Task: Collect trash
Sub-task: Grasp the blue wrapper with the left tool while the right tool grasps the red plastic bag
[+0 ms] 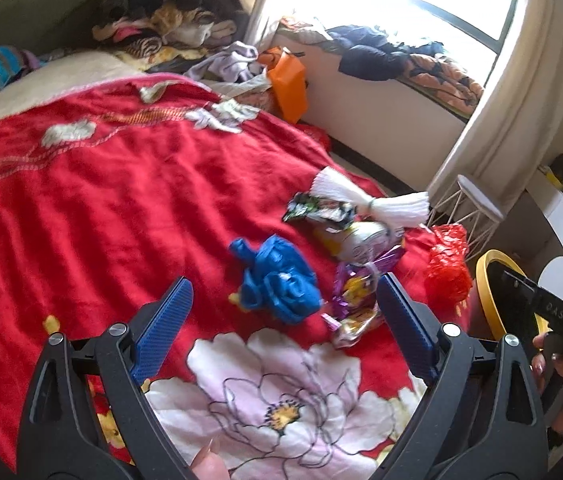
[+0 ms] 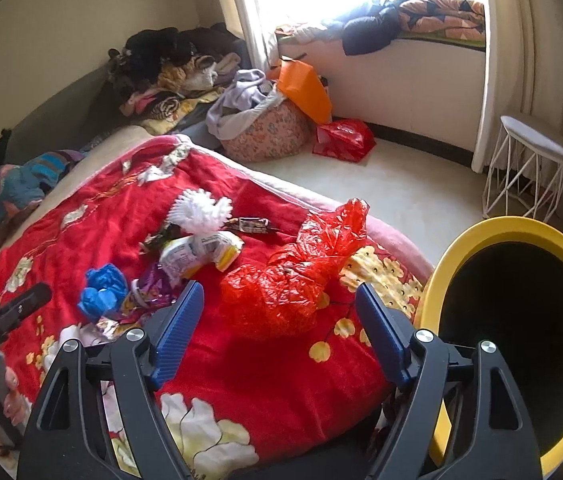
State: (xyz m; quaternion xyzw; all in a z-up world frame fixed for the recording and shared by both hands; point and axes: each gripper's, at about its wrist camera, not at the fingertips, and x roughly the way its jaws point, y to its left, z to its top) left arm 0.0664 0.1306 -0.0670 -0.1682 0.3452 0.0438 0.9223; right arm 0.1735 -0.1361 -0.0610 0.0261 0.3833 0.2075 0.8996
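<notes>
Trash lies on the red flowered blanket (image 1: 101, 200): a crumpled blue bag (image 1: 277, 276), a purple foil wrapper (image 1: 355, 296), a white-yellow pouch (image 1: 361, 238), a dark wrapper (image 1: 317, 208), a white fringed bundle (image 1: 361, 200) and a red plastic bag (image 1: 447, 268). My left gripper (image 1: 283, 292) is open, with the blue bag between its fingertips. My right gripper (image 2: 279, 300) is open just short of the red bag (image 2: 293, 280). The blue bag (image 2: 101, 292), purple wrapper (image 2: 149, 292), pouch (image 2: 197, 252) and white bundle (image 2: 201, 210) lie to its left. A yellow-rimmed black bin (image 2: 521, 320) stands beside the bed at right.
A white wire stool (image 2: 529, 168) stands by the curtain. A floral basket of clothes (image 2: 265, 132), an orange bag (image 2: 305, 88) and a red bag (image 2: 343, 140) sit on the floor near the window. Clothes are piled at the bed's far end (image 2: 169, 68).
</notes>
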